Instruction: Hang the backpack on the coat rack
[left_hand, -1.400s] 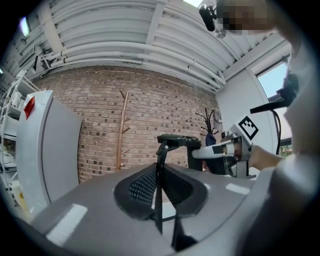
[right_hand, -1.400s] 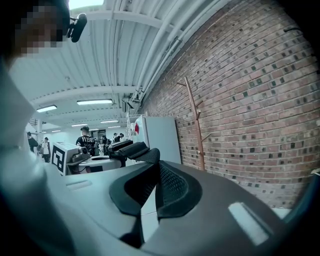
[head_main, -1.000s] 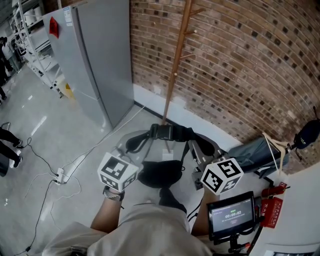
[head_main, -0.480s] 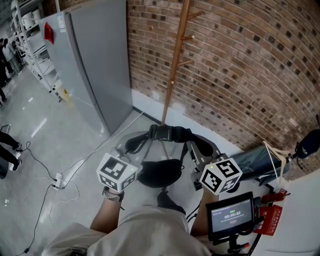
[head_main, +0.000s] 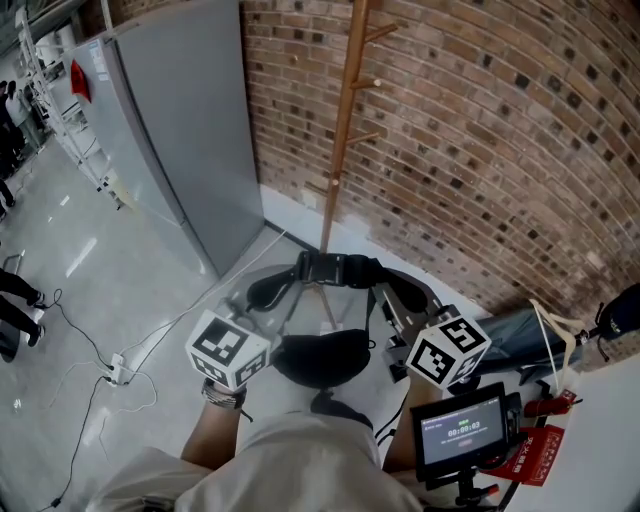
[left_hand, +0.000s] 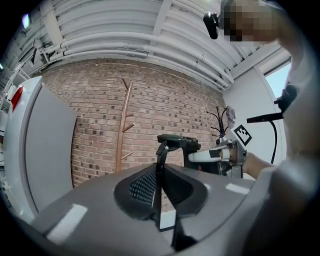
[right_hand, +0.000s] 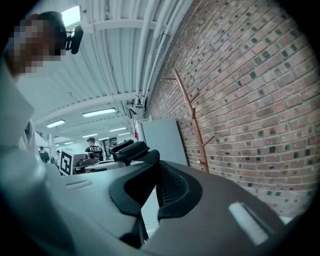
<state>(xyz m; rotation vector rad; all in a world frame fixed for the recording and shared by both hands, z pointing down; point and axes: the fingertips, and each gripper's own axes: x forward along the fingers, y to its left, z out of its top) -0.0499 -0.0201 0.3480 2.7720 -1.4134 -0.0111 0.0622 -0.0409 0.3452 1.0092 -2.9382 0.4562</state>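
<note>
A black backpack (head_main: 320, 358) hangs between my two grippers, its top handle (head_main: 335, 268) toward the wall. My left gripper (head_main: 255, 305) is shut on the left shoulder strap (left_hand: 159, 165), and my right gripper (head_main: 398, 322) is shut on the right strap (right_hand: 159, 182). In each gripper view the grey jaws meet on a thin black strap, with the handle (left_hand: 177, 141) just beyond. The wooden coat rack (head_main: 340, 150) stands against the brick wall straight ahead, its pegs bare. It also shows as the coat rack (left_hand: 123, 127) and the coat rack (right_hand: 194, 125).
A tall grey cabinet (head_main: 180, 130) stands left of the rack. Cables and a power strip (head_main: 115, 372) lie on the floor at left. A blue bundle (head_main: 520, 325) and a small screen (head_main: 462, 428) are at lower right. People stand far off at left.
Both grippers have carried the backpack closer to the brick wall and the coat rack. The rack's base now sits just beyond the backpack's handle. The jaws stayed shut.
</note>
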